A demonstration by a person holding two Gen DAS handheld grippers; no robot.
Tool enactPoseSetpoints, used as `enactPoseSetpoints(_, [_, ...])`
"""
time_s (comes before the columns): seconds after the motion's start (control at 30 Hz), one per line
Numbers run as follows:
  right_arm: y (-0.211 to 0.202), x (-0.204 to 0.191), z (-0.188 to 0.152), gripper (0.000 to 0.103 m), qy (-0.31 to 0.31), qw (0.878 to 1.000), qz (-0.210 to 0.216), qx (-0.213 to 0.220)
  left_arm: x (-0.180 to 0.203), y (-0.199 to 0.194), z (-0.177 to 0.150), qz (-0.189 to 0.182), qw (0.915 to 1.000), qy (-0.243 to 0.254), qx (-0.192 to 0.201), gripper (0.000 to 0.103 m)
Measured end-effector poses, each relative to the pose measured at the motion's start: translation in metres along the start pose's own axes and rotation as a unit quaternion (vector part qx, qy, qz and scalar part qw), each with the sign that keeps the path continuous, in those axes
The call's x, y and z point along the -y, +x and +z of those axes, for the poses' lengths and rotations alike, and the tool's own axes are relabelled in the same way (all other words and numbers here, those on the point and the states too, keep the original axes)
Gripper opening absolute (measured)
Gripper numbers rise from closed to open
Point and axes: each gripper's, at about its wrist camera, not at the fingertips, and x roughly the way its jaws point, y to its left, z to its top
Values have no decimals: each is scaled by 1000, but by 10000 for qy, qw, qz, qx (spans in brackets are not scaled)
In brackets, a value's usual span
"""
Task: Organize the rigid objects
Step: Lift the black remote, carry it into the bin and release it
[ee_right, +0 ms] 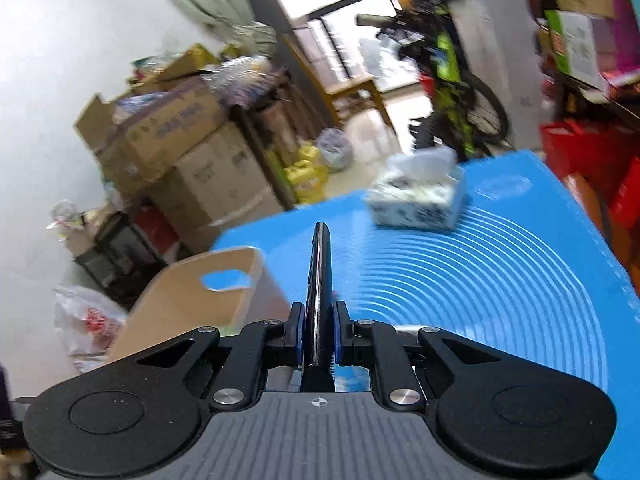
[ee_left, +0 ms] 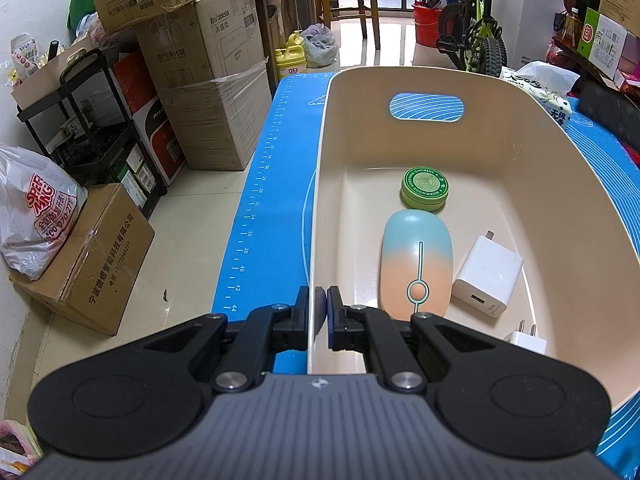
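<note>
A beige plastic bin (ee_left: 500, 152) stands on the blue mat (ee_left: 264, 184). My left gripper (ee_left: 318, 300) is shut on the bin's near left wall. Inside the bin lie a blue-and-orange mouse (ee_left: 416, 260), a green round tin (ee_left: 425, 189), a white charger (ee_left: 488, 276) and a small white plug (ee_left: 526, 340). My right gripper (ee_right: 318, 320) is shut on a thin black flat object (ee_right: 320, 280), held edge-on above the mat (ee_right: 500, 280), to the right of the bin (ee_right: 192, 300). This view is motion-blurred.
A tissue pack (ee_right: 420, 196) sits on the mat's far side, also at the left wrist view's right (ee_left: 540, 88). Cardboard boxes (ee_left: 208, 92), a black cart (ee_left: 92, 128), a plastic bag (ee_left: 36, 216) and a bicycle (ee_left: 476, 32) stand on the floor beyond the table.
</note>
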Motion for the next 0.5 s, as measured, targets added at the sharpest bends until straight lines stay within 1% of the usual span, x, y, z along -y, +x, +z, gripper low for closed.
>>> enactPoseSetpoints(0.1, [-1, -23, 5, 23, -179, 9995, 264, 53, 0, 0, 0, 0, 10000, 2, 0, 9])
enactPoseSetpoints(0.2, [5, -46, 6, 23, -334, 9984, 454, 4, 0, 0, 0, -1, 10000, 0, 0, 9])
enactPoseSetpoints(0.37, [26, -81, -1, 23, -600, 9962, 594, -195, 0, 0, 0, -5, 10000, 2, -1, 9])
enactPoseSetpoints(0.5, [48, -105, -14, 23, -898, 9932, 577, -460, 0, 0, 0, 2, 10000, 1, 0, 8])
